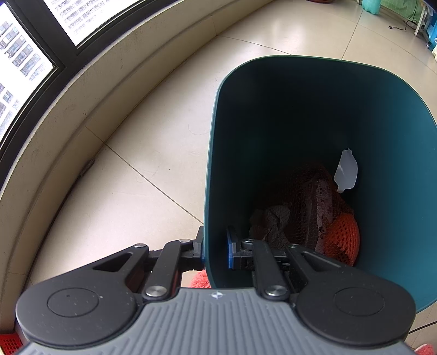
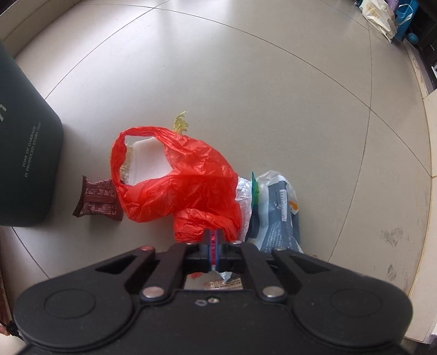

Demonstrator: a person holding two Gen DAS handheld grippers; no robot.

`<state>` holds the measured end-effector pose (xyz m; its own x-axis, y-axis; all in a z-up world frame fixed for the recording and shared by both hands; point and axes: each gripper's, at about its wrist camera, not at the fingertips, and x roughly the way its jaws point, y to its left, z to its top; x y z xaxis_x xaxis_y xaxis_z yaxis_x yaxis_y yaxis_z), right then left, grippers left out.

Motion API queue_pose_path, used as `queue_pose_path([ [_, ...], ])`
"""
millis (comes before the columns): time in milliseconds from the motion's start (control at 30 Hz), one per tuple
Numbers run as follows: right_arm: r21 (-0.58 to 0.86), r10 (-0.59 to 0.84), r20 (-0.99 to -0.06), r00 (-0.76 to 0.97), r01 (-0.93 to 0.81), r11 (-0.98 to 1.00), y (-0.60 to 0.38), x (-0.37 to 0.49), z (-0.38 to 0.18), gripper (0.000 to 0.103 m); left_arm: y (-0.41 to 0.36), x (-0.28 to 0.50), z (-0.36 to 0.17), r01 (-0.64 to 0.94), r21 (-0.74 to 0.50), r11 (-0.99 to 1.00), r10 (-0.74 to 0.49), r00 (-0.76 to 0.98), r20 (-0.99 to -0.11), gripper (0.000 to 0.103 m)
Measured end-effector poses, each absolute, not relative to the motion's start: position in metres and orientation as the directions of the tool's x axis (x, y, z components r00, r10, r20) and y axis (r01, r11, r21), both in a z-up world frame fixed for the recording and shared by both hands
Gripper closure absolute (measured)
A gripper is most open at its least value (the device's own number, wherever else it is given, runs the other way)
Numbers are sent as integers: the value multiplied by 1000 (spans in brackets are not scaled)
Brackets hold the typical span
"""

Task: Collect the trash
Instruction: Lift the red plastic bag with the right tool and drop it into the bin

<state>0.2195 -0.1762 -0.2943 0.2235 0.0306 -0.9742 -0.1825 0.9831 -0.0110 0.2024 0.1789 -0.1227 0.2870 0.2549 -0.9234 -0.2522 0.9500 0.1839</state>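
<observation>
In the left wrist view my left gripper (image 1: 217,250) is shut on the near wall of a dark green trash bin (image 1: 387,114), one finger outside and one inside. At the bin's bottom lie an orange net (image 1: 342,239), crumpled brown paper (image 1: 269,222) and a white scrap (image 1: 346,170). In the right wrist view my right gripper (image 2: 213,245) is shut on a red plastic bag (image 2: 188,185) that lies on the floor. The bag covers part of a white foam piece (image 2: 148,158). A brown snack wrapper (image 2: 98,200) lies to its left, a blue and white packet (image 2: 275,215) to its right.
The trash bin (image 2: 24,153) stands at the left edge of the right wrist view, close to the wrapper. A low wall under a window (image 1: 30,52) curves along the left. Bags (image 2: 382,16) and furniture sit far off at the top right on the tiled floor (image 2: 273,95).
</observation>
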Motion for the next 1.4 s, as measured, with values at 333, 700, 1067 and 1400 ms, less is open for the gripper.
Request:
queue_pose_path([
  [333,-33,-7,-983,183,-143,989,-164,229,-331,36,177,202,-123,-250,192,949,262,288,-921,89],
  [700,-96,-70,-981,180,-136,986,-148,235,-352,40,174,203,-124,-251,203,947,272,286,-919,89],
  [1067,-9,31,-972,232,-170,985,-163,205,-273,44,176,206,-128,-261,177,949,246,264,-932,89],
  [1400,76,224,-880,419,-341,937,-126,181,-104,44,179,207,-129,-271,158,950,230,259,-938,89],
])
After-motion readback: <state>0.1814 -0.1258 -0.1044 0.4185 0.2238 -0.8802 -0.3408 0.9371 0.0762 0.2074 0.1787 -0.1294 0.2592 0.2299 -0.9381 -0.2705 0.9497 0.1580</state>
